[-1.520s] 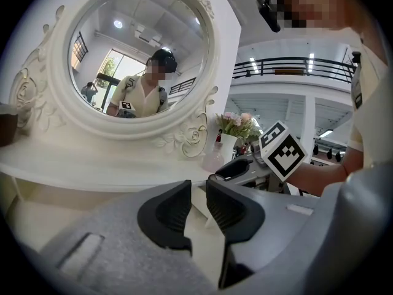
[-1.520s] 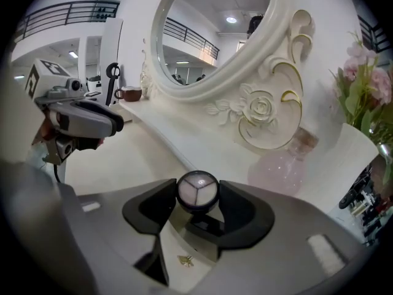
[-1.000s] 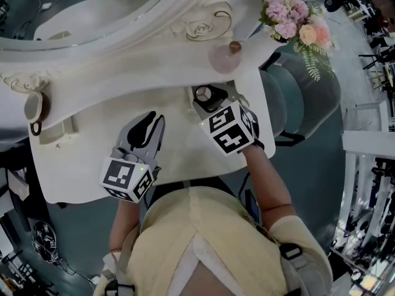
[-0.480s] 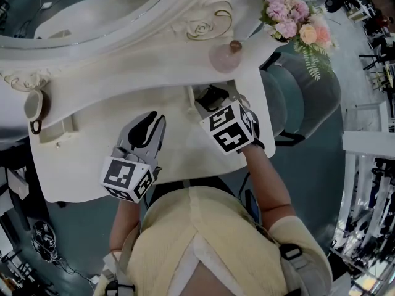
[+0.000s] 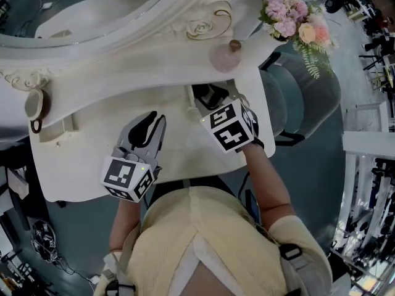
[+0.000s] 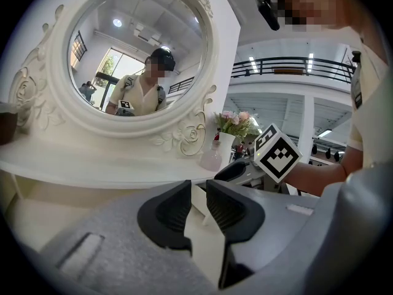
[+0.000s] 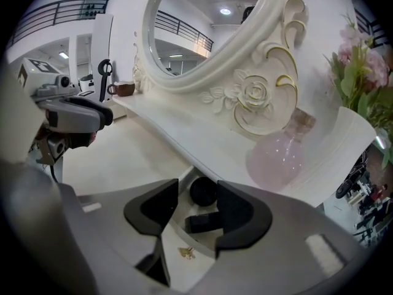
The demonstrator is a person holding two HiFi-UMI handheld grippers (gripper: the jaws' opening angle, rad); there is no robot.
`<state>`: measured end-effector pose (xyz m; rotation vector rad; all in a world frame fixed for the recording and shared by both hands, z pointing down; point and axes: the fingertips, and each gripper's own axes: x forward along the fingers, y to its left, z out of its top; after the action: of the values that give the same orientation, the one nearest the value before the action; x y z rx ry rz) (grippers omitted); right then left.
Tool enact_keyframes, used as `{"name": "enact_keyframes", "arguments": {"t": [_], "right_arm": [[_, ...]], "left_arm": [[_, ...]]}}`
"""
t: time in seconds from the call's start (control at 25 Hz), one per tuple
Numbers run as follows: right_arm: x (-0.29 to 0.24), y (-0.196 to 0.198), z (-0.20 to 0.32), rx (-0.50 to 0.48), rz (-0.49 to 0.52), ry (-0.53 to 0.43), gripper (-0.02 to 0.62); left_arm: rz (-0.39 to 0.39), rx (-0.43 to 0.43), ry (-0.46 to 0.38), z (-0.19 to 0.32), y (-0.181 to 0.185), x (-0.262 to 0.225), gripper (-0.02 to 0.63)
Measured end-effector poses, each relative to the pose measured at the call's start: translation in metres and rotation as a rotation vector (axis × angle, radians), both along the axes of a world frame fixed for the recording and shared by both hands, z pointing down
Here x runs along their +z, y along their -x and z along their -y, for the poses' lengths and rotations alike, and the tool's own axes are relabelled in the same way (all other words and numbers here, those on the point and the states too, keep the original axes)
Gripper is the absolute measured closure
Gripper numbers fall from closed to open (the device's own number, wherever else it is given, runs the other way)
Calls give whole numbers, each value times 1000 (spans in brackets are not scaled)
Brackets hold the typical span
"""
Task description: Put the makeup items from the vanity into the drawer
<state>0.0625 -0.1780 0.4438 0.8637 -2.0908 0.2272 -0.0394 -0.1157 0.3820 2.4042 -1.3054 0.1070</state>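
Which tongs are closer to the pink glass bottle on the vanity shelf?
Right. The right tongs, closing with nothing between them, hover just in front of the pink glass bottle; the left tongs are farther off to its left.

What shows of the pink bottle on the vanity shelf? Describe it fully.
The pink bottle is round-bellied and translucent, glass by its look, pale rose with small highlights. A short neck carries a brownish stopper. It stands upright on the white shelf below the mirror, between the carved rose and the white vase. It rests on the shelf; whether it touches the vase, or holds liquid, cannot be told.
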Motion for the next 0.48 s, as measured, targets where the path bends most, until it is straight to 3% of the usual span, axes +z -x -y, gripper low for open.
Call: {"name": "enact_keyframes", "arguments": {"t": [0.48], "right_arm": [[-9, -1, -3, 11, 30, -17, 403]], "left_arm": [[-2, -1, -2, -4, 0, -3, 535]]}}
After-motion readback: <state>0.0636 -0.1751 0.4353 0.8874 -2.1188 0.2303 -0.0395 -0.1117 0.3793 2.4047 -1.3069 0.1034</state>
